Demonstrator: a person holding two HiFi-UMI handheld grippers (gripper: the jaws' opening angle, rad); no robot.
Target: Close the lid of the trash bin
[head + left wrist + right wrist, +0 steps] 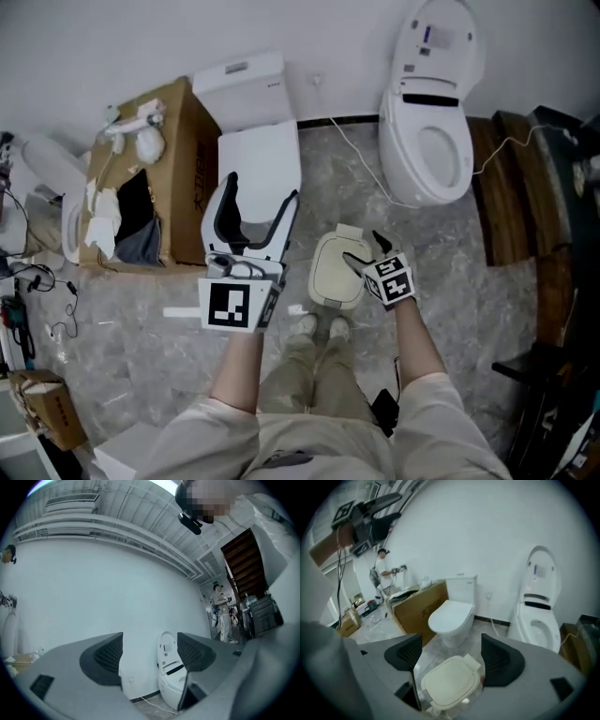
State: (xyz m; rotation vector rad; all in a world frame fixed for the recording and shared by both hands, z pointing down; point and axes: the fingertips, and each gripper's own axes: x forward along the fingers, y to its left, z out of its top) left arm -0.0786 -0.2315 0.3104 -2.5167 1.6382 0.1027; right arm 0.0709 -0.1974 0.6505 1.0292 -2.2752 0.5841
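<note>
The trash bin (337, 272) is small, with a pale cream lid that has round corners. The lid lies flat and shut on top. The bin sits on the grey stone floor (141, 328), just in front of the person's two shoes (321, 326) and near the white toilet with its seat cover down (258, 159).

There is one bin. There are two toilets: the shut one, and one by the wall with its cover up (431, 141). There is one brown cardboard box (173, 141).

There are two grippers. The left gripper (262, 202) has its jaws wide apart and holds nothing. The right gripper (367, 253) is over the bin, jaws apart too, and pinches nothing.
</note>
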